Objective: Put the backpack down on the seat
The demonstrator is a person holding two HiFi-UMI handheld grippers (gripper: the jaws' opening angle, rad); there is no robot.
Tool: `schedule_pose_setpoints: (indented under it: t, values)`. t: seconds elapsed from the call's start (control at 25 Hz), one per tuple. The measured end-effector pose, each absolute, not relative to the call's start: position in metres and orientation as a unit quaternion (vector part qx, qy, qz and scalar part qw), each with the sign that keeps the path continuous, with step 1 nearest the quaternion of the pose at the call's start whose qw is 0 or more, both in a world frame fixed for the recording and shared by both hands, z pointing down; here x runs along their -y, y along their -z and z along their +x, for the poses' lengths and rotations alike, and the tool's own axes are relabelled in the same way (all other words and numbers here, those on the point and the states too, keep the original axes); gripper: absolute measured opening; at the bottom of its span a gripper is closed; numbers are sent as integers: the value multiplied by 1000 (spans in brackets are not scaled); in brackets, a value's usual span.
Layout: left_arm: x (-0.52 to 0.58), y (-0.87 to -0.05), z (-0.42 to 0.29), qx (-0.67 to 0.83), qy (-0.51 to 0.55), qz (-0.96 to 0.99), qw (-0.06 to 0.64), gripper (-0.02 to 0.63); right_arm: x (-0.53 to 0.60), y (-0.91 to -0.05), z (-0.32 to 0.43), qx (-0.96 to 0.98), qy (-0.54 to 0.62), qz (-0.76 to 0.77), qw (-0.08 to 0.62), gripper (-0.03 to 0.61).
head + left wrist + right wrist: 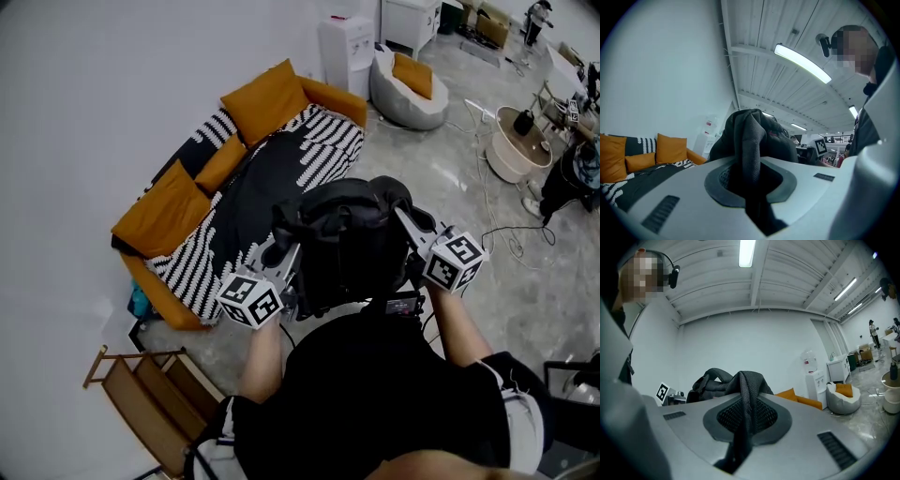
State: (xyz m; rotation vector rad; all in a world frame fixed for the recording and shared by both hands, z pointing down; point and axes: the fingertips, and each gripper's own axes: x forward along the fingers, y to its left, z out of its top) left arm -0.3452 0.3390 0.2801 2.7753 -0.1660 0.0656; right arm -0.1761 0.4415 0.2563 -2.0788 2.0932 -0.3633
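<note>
- Left gripper (279, 251) had its jaws clamped together on a fold of black strap (751, 154) of the backpack (352, 239); the fabric filled the gap between the pads.
- Right gripper (411, 228) was likewise pinched tight on a black mesh strap (746, 404), which ran down through the slot between its jaws.
- The backpack hung between the two grippers, held up in front of the person's chest and not resting on anything.
- The sofa (309, 141), with a black-and-white zigzag cover and an orange frame, sat just beyond the bag, along the wall.
- Orange cushions (267, 98) leaned on the sofa's back.
- A grey beanbag (398, 98) with an orange pillow and a white water dispenser (345, 52) stood past the sofa's far end.
</note>
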Motion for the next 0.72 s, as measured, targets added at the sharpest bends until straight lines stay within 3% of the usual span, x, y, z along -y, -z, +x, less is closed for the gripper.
schedule_pose_setpoints:
  t: [0.72]
  values:
    - [-240,-295,-234,106,-28,977,181,57,-333,-276,-57,-732,125,-662,102,48]
